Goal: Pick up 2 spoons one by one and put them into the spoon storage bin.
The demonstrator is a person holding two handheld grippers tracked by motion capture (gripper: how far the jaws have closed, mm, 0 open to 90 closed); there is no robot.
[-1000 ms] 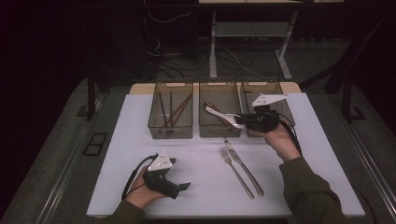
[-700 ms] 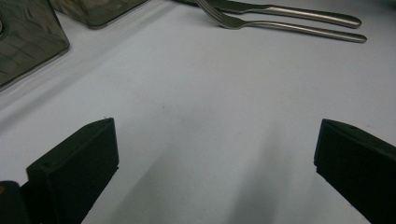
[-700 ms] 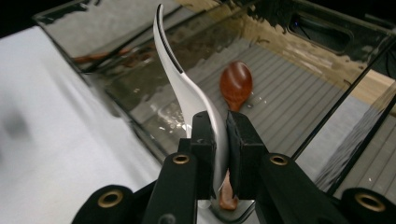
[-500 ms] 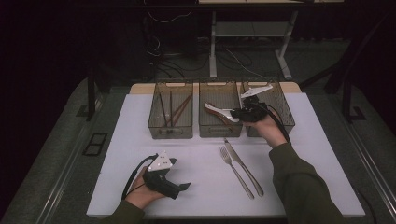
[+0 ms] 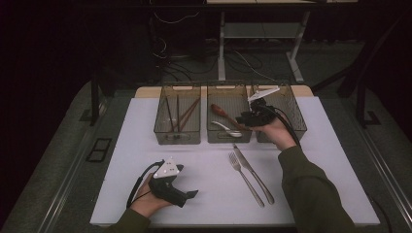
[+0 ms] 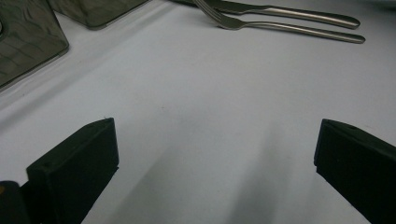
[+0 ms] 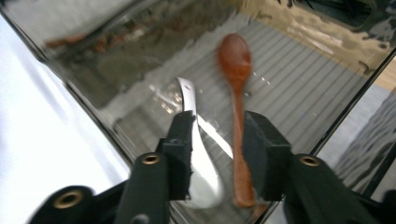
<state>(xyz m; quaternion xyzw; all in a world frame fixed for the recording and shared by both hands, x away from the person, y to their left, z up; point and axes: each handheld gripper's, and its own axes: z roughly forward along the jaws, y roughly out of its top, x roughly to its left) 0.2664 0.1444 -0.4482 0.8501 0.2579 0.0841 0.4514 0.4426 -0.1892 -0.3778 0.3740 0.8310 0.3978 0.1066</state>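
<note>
From above, we see the right claw [image 5: 244, 118] over the middle basket [image 5: 229, 137], where a white spoon [image 5: 224, 128] lies beside a wooden spoon [image 5: 223, 114]. The left claw [image 5: 190, 194] rests on the tabletop [image 5: 335, 160].

Left gripper view: jaws spread wide, nothing between.

Right gripper view: jaws parted, white spoon [image 7: 198, 158] released below, its long axis pointing away along them.

Your white surface [image 5: 145, 111] sits in a dim room on grey carpet floor [image 5: 58, 160], with a white-legged desk frame [image 5: 257, 31] and loose cables [image 5: 170, 22] behind it.
</note>
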